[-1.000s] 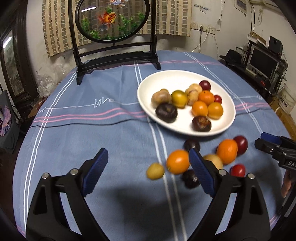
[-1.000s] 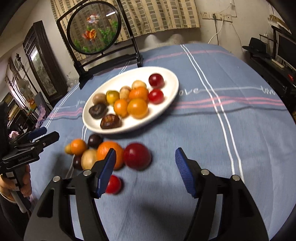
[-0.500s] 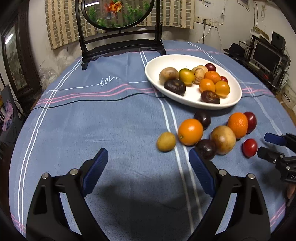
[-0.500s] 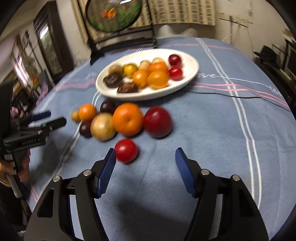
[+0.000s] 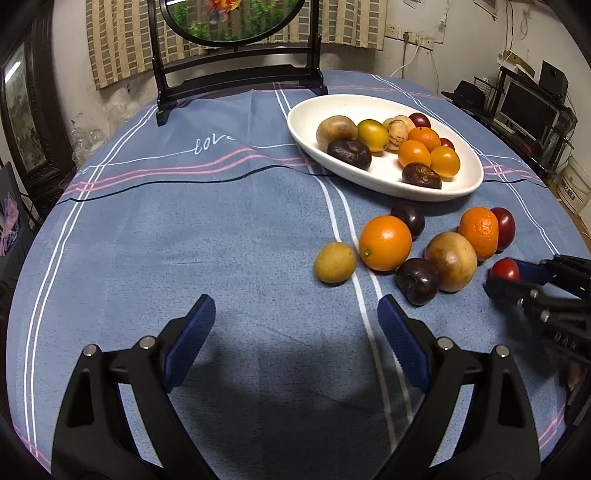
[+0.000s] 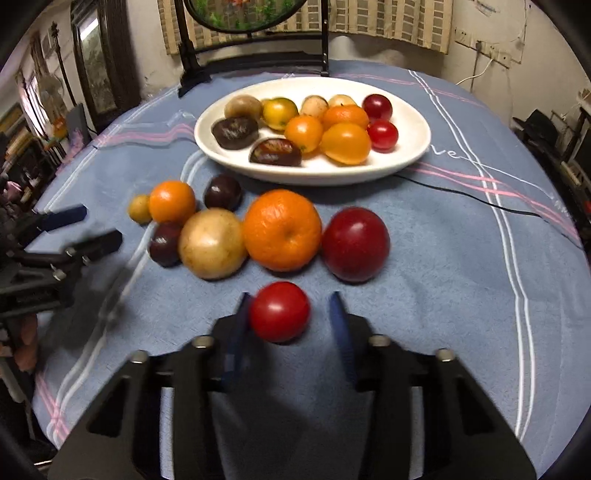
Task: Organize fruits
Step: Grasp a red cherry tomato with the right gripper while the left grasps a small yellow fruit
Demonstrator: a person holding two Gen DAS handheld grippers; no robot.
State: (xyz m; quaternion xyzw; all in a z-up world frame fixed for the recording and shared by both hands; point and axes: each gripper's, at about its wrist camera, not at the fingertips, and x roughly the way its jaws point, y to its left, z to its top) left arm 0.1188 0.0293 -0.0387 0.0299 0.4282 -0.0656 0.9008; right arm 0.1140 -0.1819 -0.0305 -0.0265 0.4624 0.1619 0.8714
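Blue striped cloth over a round table (image 5: 221,229), with a dark-framed round screen (image 5: 236,18) standing at the far edge. Oval white plate (image 5: 295,122) on the far right part of the cloth, already loaded with orange, yellow, tan, dark and red fruit. Loose cluster just in front of the plate: a big orange (image 6: 282,229), a dark red plum (image 6: 355,243) touching its right side, a tan round fruit (image 6: 212,243) on its left, smaller ones beyond. Left hand-held gripper (image 5: 295,325) spread wide above bare cloth, holding nothing, near the cluster. Right hand-held gripper (image 6: 289,301) just closed in narrow on the small red fruit (image 6: 279,312): one blue pad against it, the other blurred close beside, low over the cloth in front of the orange.
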